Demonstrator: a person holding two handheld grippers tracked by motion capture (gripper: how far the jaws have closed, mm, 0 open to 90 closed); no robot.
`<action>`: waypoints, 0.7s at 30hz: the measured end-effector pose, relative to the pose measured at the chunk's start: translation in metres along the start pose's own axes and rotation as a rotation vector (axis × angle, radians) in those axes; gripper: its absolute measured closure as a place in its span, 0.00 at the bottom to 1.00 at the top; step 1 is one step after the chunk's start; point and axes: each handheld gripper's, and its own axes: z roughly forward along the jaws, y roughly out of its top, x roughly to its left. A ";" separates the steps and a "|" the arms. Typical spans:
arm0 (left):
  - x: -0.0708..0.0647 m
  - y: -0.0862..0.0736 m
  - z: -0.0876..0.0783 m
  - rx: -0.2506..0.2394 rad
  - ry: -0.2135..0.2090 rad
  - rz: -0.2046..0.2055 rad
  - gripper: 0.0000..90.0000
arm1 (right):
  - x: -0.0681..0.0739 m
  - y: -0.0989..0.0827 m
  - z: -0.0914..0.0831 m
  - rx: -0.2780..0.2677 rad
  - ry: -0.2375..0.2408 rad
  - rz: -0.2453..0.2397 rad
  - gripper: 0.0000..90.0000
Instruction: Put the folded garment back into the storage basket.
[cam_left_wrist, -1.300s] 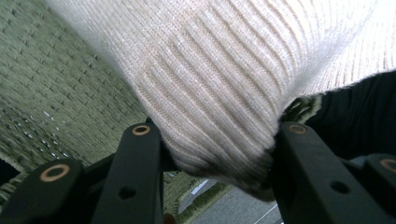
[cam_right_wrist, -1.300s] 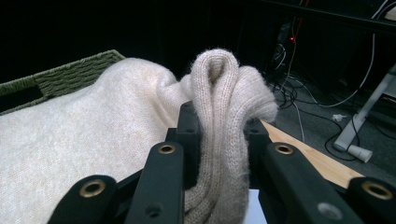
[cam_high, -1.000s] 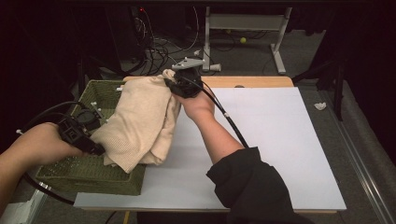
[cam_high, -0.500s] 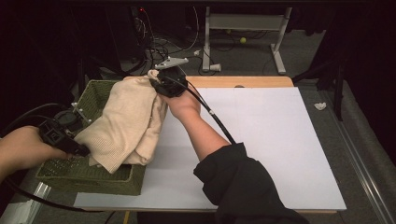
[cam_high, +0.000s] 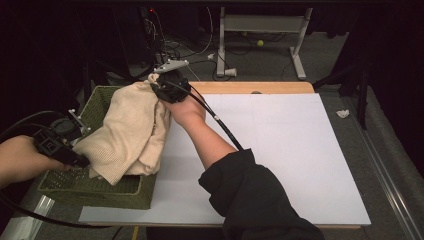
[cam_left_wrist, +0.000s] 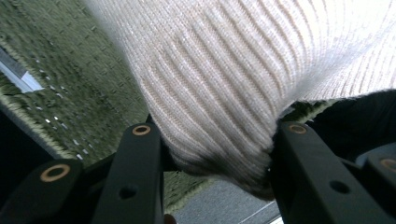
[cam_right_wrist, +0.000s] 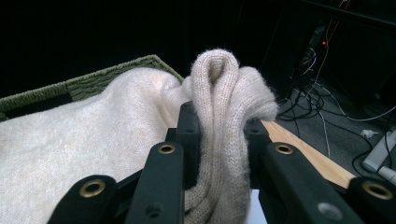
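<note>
**Two claws carried the cream sweater further over the basket**

Both claws stayed clenched on the cream knitted sweater (cam_high: 131, 131), each at one end of it. The right claw (cam_high: 159, 86) pinched a bunched fold of the knit at the far corner of the green woven basket (cam_high: 95, 187); in the right gripper view the fold stood up between the black jaws, pressed from both sides. The left claw (cam_high: 80, 162) held the sweater's near lower edge over the basket's inside, and in the left gripper view the ribbed hem was squeezed between the jaws with the green weave behind it.

Compared with a second earlier, the whole garment had shifted toward the left of the high view. Then it hung partly over the white table (cam_high: 300, 150), with its right edge well past the basket's rim; at this moment most of it lay draped across the basket, and only a narrow folded strip hung over the rim just beside the table's white sheet. The right hand (cam_high: 187, 107) had travelled left with it, from above the table to the basket's far corner. The left hand (cam_high: 22, 160) had drawn back toward the left edge of the high view, stretching the sweater between the two grips.
</note>
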 end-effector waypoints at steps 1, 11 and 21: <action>0.001 -0.001 -0.001 0.000 0.001 -0.002 0.69 | 0.000 0.001 0.000 -0.004 -0.001 0.002 0.84; 0.013 -0.014 0.005 0.012 0.015 -0.042 0.69 | 0.013 0.005 0.009 -0.006 0.019 -0.008 0.84; 0.021 -0.031 0.010 0.014 0.029 -0.073 0.69 | 0.025 0.002 0.035 0.027 0.044 -0.014 0.84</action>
